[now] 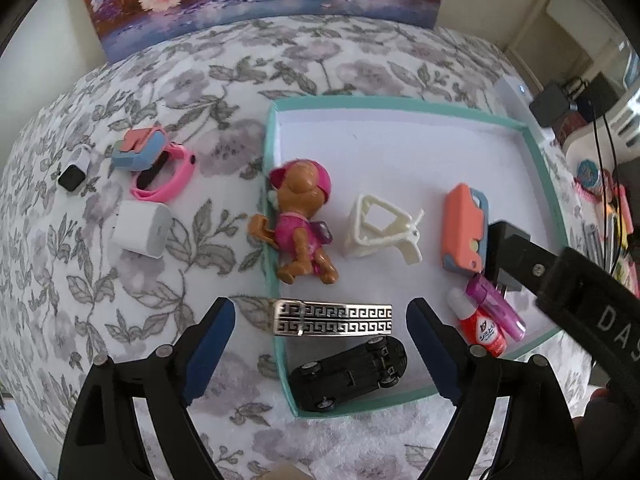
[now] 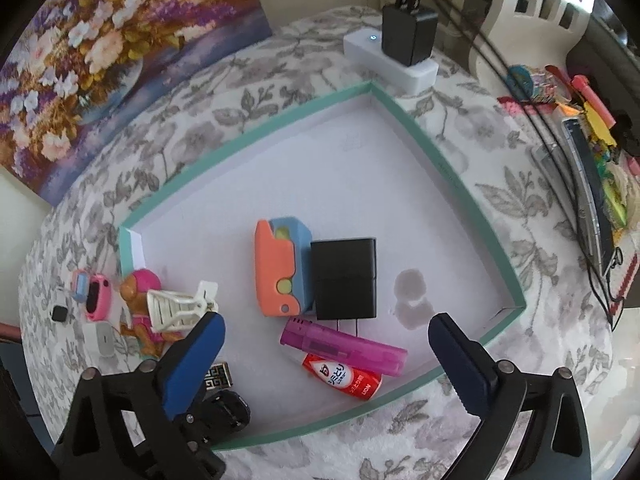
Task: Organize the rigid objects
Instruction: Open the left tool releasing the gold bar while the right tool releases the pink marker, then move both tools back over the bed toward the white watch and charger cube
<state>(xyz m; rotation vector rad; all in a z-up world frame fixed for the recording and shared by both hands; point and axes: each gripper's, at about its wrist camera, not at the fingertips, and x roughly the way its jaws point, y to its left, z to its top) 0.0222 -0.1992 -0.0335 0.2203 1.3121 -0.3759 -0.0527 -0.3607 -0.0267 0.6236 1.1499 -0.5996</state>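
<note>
Two open tools [image 1: 320, 344] [image 2: 326, 344] above tray [image 1: 400, 101]

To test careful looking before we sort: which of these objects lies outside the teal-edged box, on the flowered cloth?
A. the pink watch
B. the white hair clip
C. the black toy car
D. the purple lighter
A: the pink watch rests on the flowered cloth left of the box, while the other three lie inside its rim.
</note>
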